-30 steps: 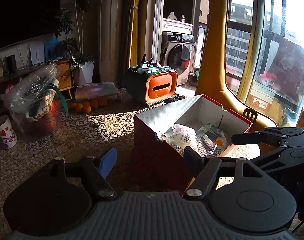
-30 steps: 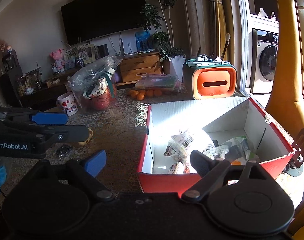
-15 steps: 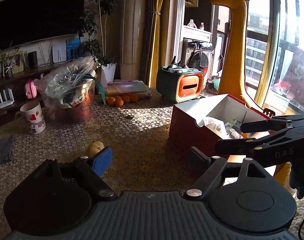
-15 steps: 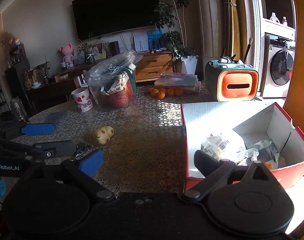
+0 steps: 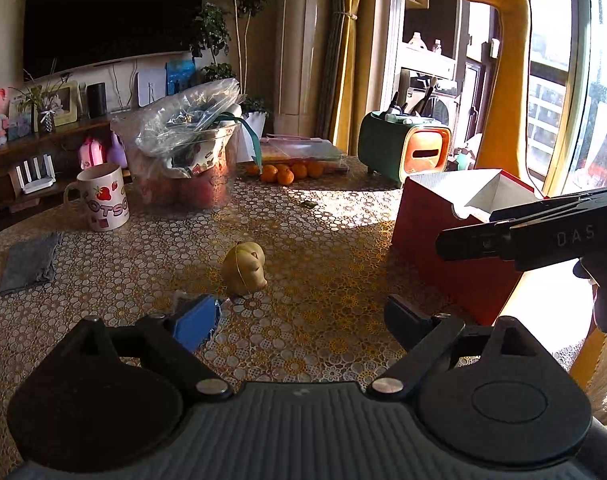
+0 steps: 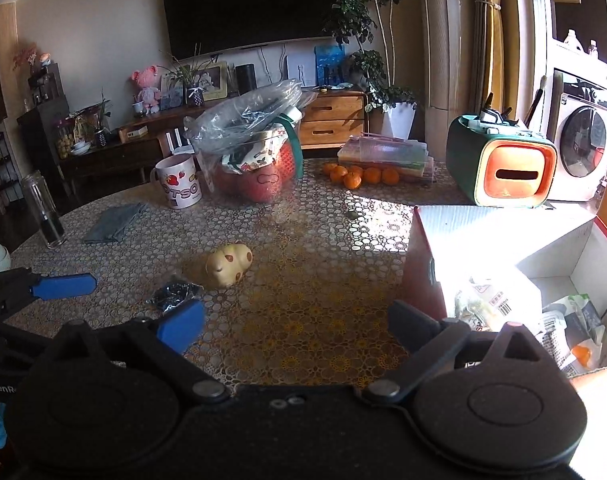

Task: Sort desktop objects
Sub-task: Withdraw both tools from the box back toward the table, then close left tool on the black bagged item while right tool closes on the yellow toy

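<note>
A small yellow pig toy [image 5: 245, 269] lies on the patterned table, just ahead of my open, empty left gripper [image 5: 299, 318]; it also shows in the right wrist view [image 6: 228, 266]. A crumpled dark foil wrapper [image 6: 174, 294] lies beside the toy, partly hidden behind my left fingertip [image 5: 194, 320]. The red cardboard box [image 5: 443, 236] stands to the right with several packets inside [image 6: 499, 304]. My right gripper [image 6: 295, 322] is open and empty, left of the box.
A strawberry mug [image 6: 179, 184], a plastic bag of goods [image 6: 251, 152], tangerines [image 6: 357, 176], a flat stack of packs [image 6: 385, 154] and a green-orange organiser [image 6: 501, 162] stand at the back. A grey cloth [image 6: 113, 218] and a glass jar [image 6: 43, 210] are at the left.
Both grippers have swung left, away from the box and toward the pig toy and wrapper. Both stay open and empty.
</note>
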A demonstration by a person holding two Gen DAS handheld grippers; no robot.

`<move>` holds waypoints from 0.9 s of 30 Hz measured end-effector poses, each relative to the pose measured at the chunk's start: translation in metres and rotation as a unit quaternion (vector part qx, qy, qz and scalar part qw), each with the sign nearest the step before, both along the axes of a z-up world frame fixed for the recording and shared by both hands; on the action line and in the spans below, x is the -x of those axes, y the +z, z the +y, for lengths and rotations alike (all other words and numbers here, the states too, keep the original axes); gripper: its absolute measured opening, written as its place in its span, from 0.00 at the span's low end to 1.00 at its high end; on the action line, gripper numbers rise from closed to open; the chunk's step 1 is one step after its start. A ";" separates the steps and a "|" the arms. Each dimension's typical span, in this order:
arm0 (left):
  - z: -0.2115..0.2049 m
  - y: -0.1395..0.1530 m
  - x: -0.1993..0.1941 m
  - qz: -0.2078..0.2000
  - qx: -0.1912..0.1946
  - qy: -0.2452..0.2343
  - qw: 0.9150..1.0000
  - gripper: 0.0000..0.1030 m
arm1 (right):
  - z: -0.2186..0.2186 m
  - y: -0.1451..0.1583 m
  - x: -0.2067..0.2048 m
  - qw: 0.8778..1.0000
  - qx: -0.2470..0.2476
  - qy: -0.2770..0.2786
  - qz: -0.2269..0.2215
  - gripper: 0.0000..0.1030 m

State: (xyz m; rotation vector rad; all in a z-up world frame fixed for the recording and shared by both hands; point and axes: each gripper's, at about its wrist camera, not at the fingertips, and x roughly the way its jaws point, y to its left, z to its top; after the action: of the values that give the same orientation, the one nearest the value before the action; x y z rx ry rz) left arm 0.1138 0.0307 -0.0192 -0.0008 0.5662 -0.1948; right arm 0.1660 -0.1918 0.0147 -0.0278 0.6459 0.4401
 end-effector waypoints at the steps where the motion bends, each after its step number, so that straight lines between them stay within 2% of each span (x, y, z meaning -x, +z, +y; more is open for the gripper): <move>1: 0.002 -0.003 -0.001 0.000 0.000 0.003 1.000 0.98 | 0.003 -0.001 -0.002 1.000 0.001 0.002 0.001 0.96; 10: 0.027 -0.031 -0.029 0.020 -0.004 0.037 0.999 1.00 | 0.035 -0.016 -0.030 1.000 0.011 0.022 0.014 0.96; 18: 0.042 -0.054 -0.059 0.031 -0.028 0.051 0.998 1.00 | 0.067 -0.032 -0.060 0.999 0.022 0.040 0.022 0.96; 27: 0.055 -0.075 -0.087 0.051 -0.022 0.060 0.997 0.99 | 0.107 -0.051 -0.093 0.998 0.028 0.045 0.029 0.95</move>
State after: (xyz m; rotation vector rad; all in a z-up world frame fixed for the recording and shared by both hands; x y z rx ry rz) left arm 0.2013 0.0853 -0.0945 -0.0028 0.6699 -0.0659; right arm 0.2589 -0.0846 -0.0363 -0.0988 0.7163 0.5110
